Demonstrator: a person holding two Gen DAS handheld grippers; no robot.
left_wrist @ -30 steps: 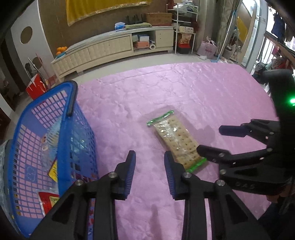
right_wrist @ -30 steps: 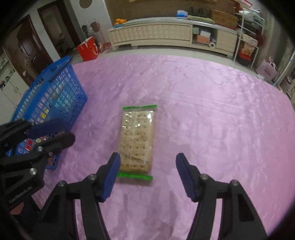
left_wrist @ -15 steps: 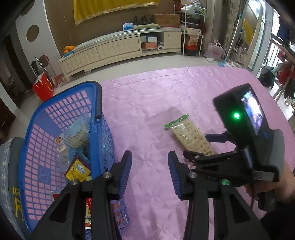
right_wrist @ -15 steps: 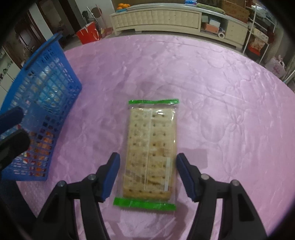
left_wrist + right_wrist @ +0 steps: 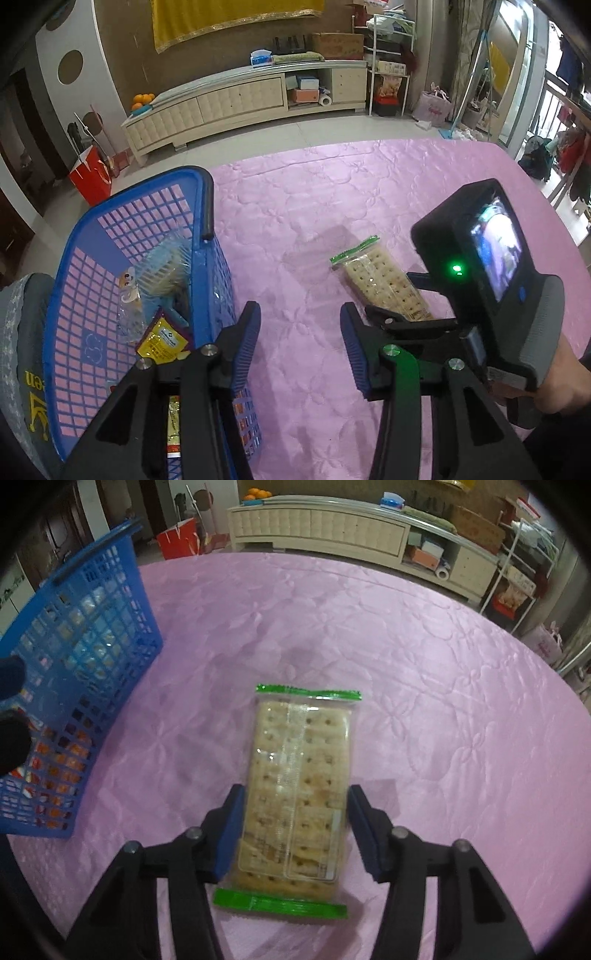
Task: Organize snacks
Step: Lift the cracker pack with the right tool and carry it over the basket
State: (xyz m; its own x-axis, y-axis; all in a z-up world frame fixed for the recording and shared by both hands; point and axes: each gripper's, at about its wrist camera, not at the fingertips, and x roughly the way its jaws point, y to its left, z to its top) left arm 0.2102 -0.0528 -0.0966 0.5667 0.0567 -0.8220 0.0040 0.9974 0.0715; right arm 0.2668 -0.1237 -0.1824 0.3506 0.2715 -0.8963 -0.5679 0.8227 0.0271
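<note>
A clear cracker pack (image 5: 299,775) with green ends lies flat on the pink tablecloth (image 5: 424,683). My right gripper (image 5: 295,790) straddles its near half, jaws closing, and both blue pads touch the pack's long sides. In the left wrist view that right gripper (image 5: 397,295) sits over the cracker pack (image 5: 373,269). A blue basket (image 5: 147,181) holds several snacks, among them a yellow packet (image 5: 162,339). My left gripper (image 5: 299,308) hovers beside the basket's right wall, jaws opening, nothing between them.
The blue basket (image 5: 92,627) stands at the table's left side. A person's hand (image 5: 554,387) holds the right gripper's grip. Beyond the table's far edge are a long cream cabinet (image 5: 240,99) and a red bag (image 5: 90,177) on the floor.
My right gripper came down over the cracker pack and its jaws narrowed onto the pack's sides. My left gripper's jaws spread wider, and more of the basket now shows in its view.
</note>
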